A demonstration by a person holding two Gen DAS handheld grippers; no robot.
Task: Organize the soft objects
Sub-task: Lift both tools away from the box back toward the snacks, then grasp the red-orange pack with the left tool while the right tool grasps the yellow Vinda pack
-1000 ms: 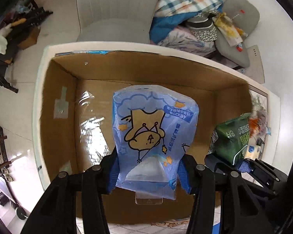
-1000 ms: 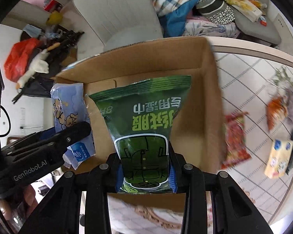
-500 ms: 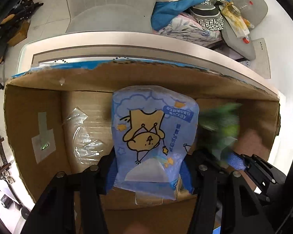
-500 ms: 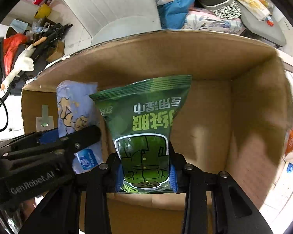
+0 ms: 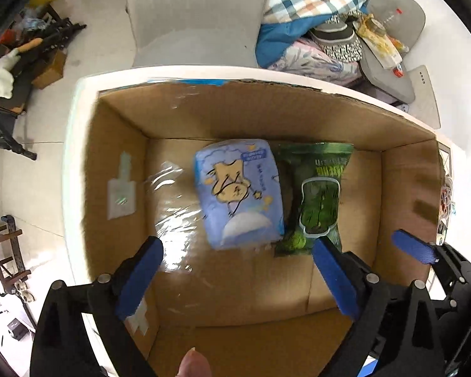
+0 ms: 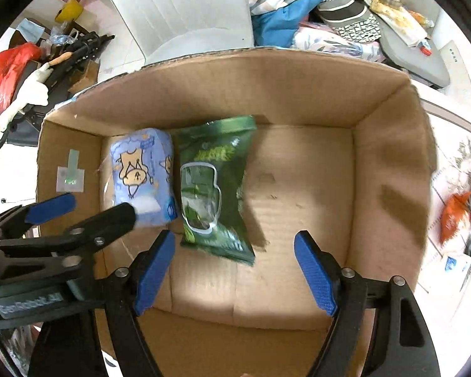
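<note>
A brown cardboard box (image 5: 402, 194) is seen from above in both views; two soft packs are laid flat on its floor, side by side. The blue pack (image 5: 240, 193) with a cartoon animal on it is placed on the left; the green pack (image 5: 318, 199) is placed just beside it on the right, and the two seem to be touching along their long edges. Shiny clear tape (image 5: 172, 216) is stuck on the floor of the box to the left of the blue pack.

The left gripper (image 5: 238, 278) is held above the near part of the box; its jaws are spread wide apart and nothing is held between them. The right gripper (image 6: 235, 275) is held beside it, over the green pack's near end (image 6: 216, 185); its jaws are spread wide too and are empty.

A white chair (image 6: 179, 12) and a pile of clothes (image 5: 311, 22) are seen behind the box; some small packets (image 6: 458, 213) are seen on the table to the right of it.
</note>
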